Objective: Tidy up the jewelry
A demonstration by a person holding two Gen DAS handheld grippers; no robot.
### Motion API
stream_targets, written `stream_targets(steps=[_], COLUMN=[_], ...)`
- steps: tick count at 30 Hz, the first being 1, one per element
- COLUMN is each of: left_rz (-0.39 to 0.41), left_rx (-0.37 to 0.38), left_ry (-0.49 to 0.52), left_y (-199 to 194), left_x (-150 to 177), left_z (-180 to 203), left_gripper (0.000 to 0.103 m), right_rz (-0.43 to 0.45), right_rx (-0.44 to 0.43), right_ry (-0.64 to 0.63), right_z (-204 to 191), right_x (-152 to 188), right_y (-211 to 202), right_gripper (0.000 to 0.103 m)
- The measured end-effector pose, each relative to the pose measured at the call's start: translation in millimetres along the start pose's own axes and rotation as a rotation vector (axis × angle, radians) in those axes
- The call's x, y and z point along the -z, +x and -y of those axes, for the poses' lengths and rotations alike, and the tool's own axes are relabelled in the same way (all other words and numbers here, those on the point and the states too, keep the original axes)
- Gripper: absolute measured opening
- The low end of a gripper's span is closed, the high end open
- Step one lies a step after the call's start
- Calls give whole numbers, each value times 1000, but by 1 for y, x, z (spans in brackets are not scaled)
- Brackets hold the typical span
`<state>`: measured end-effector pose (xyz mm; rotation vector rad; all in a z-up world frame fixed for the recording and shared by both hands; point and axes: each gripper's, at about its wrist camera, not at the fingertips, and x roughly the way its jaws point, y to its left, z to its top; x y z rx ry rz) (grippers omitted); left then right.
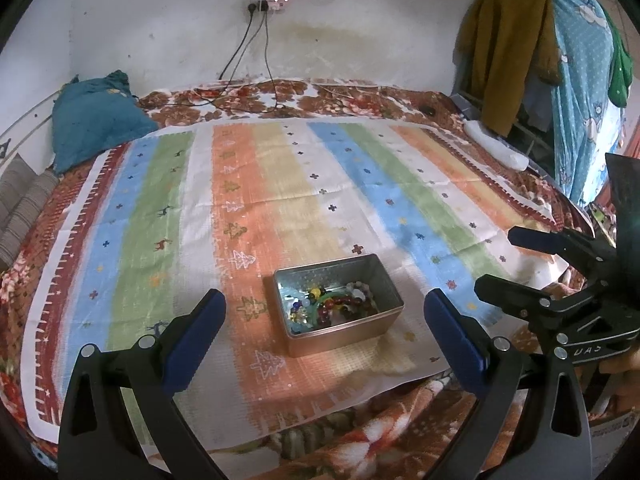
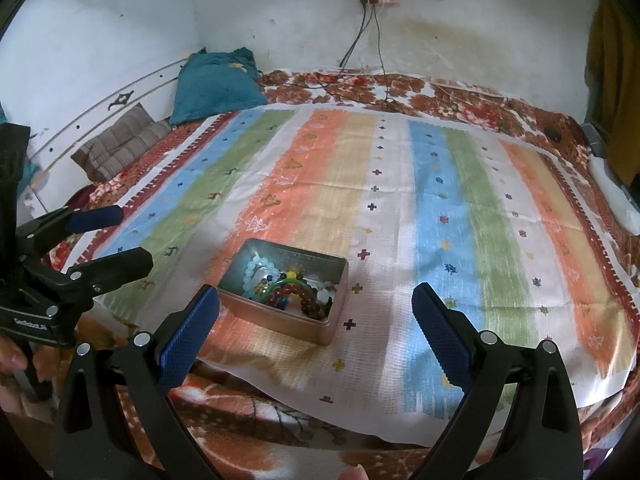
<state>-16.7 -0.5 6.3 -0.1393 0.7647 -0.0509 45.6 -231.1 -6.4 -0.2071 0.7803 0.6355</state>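
Every visible bead bracelet lies piled in the open tin at lower centre on the bed's striped cloth, none outside, both the left gripper and right gripper hovering, jaws spread and empty, which fits either jewelry gathered or awaiting sorting.

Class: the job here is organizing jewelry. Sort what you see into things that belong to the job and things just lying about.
Belongs to the job:
tin
beaded bracelets inside it
left gripper, open
right gripper, open

Just lying about:
striped cloth
blue pillow
striped cushion
cables
hanging clothes
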Motion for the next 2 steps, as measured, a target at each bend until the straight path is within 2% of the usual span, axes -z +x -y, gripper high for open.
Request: stream_targets(steps=[2], left_rz=[-2], left_rx=[-4], left_ry=[-4], left_y=[1], left_x=[0], left_z=[0], left_gripper=[97], right_rz=[1], right_rx=[0], right_ry=[0], right_z=[0], right_x=[0], right_y=[0], right_gripper=[98])
